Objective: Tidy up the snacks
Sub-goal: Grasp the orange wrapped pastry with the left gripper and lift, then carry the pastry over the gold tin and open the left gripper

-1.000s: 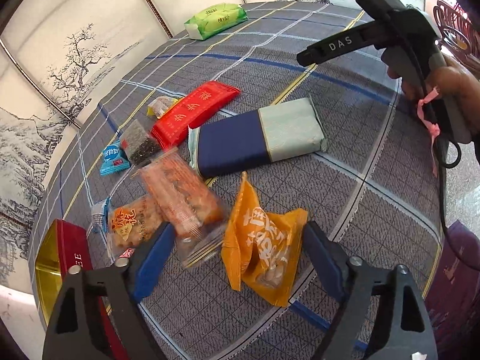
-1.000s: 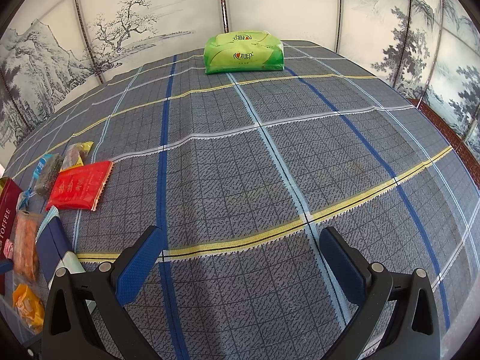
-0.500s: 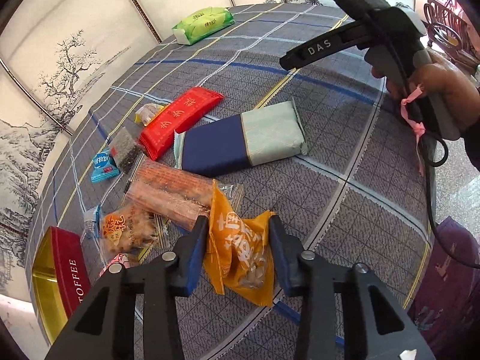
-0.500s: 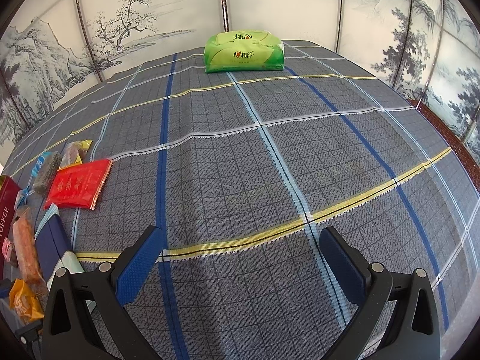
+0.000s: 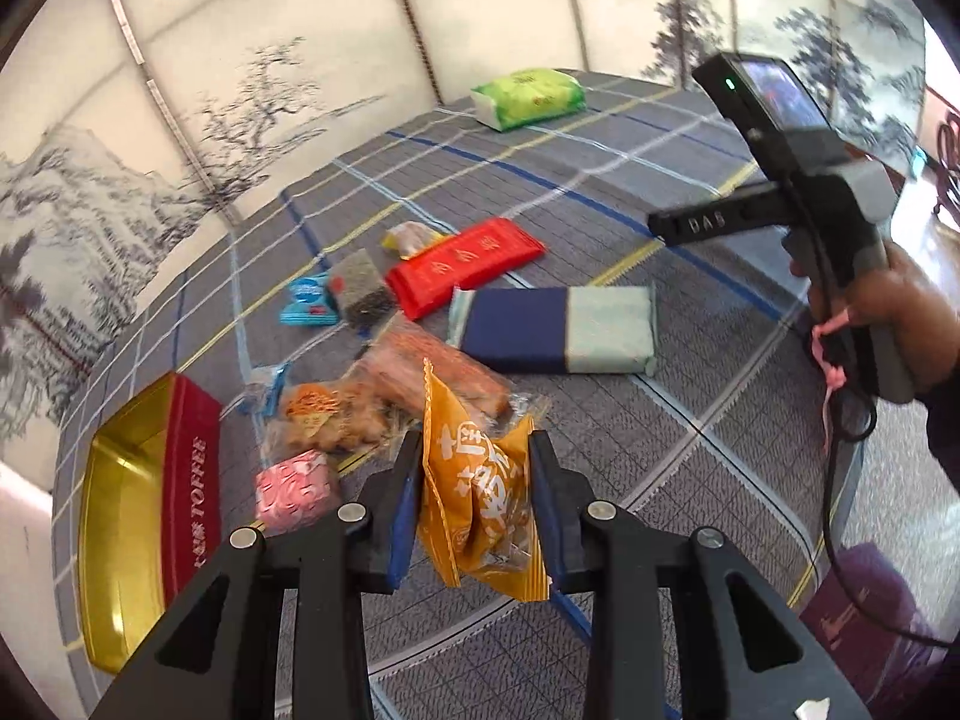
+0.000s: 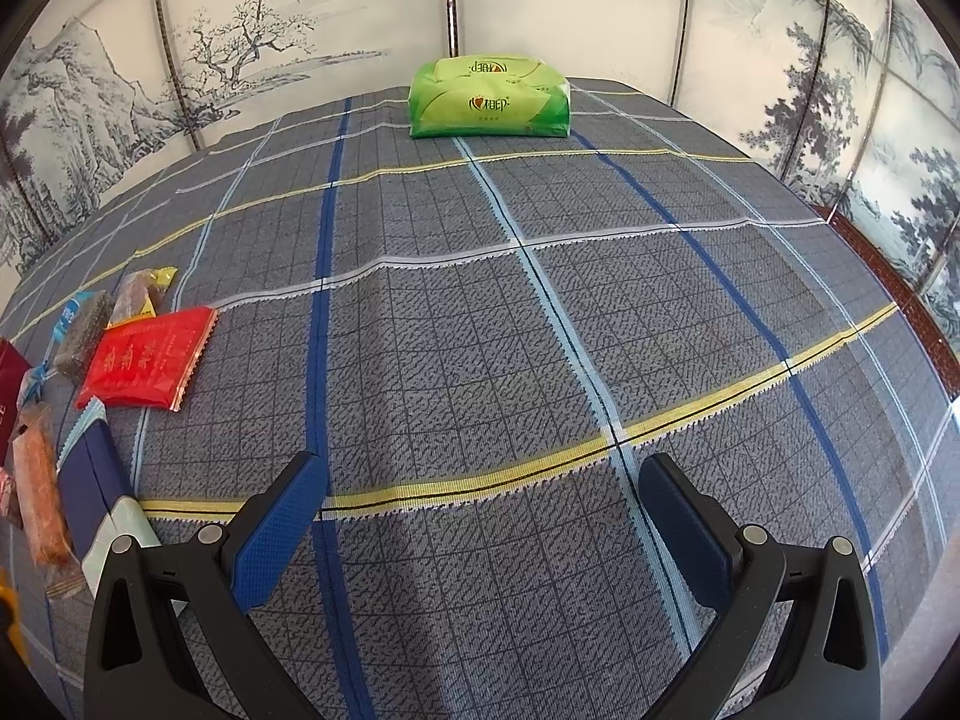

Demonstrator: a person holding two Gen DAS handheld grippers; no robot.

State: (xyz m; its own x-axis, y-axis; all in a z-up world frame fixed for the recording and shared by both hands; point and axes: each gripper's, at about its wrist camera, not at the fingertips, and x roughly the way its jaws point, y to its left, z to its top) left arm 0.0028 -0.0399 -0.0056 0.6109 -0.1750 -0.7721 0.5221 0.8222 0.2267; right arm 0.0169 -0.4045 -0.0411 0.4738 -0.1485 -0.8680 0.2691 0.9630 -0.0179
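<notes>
My left gripper (image 5: 474,483) is shut on an orange snack packet (image 5: 477,501) and holds it lifted above the plaid tablecloth. Beyond it lie several snacks: a clear pack of orange sticks (image 5: 438,366), a biscuit pack (image 5: 327,417), a pink sweet (image 5: 291,489), a red packet (image 5: 465,264), a navy and pale green pack (image 5: 555,330). A red and gold toffee tin (image 5: 150,510) stands open at the left. My right gripper (image 6: 480,516) is open and empty over bare cloth; in the left wrist view the right gripper's body (image 5: 798,180) hangs at the right.
A green tissue pack (image 6: 489,99) sits at the far edge of the table. Painted screen panels (image 6: 240,48) surround the table. A small blue packet (image 5: 306,300), a dark seed bar (image 5: 363,288) and a yellow sweet (image 5: 411,237) lie left of the red packet (image 6: 147,360).
My left gripper closed on the orange packet and lifted it off the cloth, tilting the view up. The right gripper has stayed still and open.
</notes>
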